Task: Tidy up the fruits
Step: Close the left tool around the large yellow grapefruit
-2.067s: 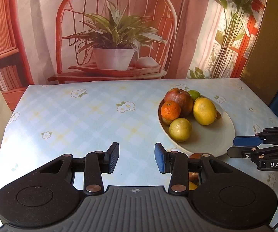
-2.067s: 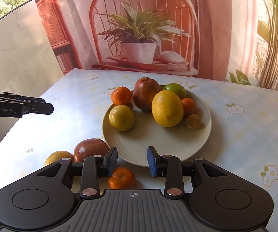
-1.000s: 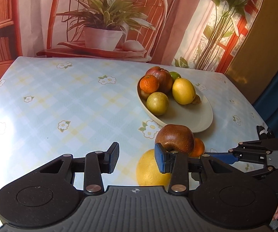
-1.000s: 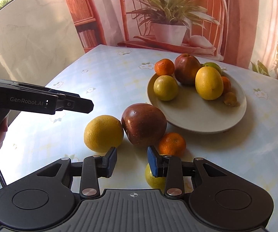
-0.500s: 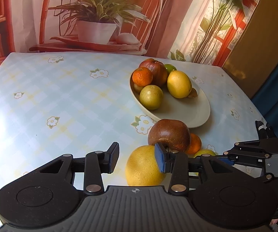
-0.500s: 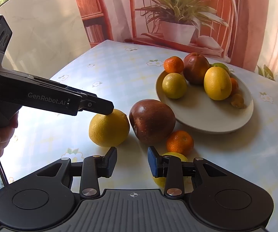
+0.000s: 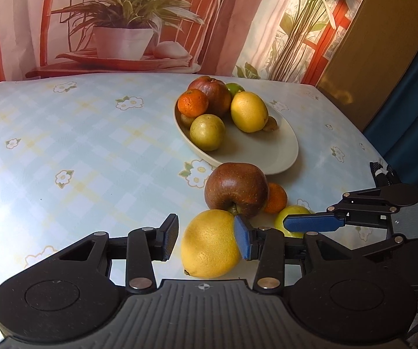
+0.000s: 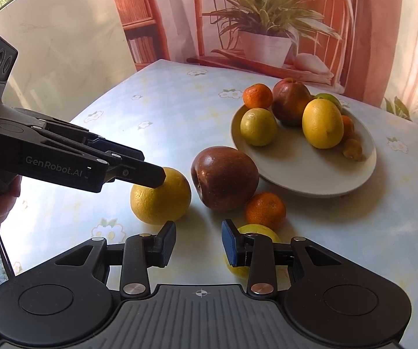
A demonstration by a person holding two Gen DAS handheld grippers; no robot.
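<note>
Left gripper [image 7: 206, 237], lower centre, jaws opening around the big yellow citrus [image 7: 210, 244]; blue pad touches its right side, black pad just clear. Right gripper [image 8: 198, 242], lower centre, jaws narrowly apart, empty, small yellow fruit [image 8: 252, 229] behind its blue pad. Brown apple [image 8: 224, 179] and mandarin [image 8: 265, 210] beside the plate [image 8: 310, 177].

The flowered desk [image 8: 165, 110] carries a plate [image 8: 310, 174] well beyond the right tongs [image 8: 198, 242], with a grapefruit [image 8: 162, 200], apple [image 8: 224, 179], tangerine [image 8: 265, 210] and lemon [image 8: 255, 229] nearer them.

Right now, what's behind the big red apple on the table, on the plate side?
Behind the red apple, a small orange lies beside it, then the plate rim. The table directly under the apple is hidden.
</note>
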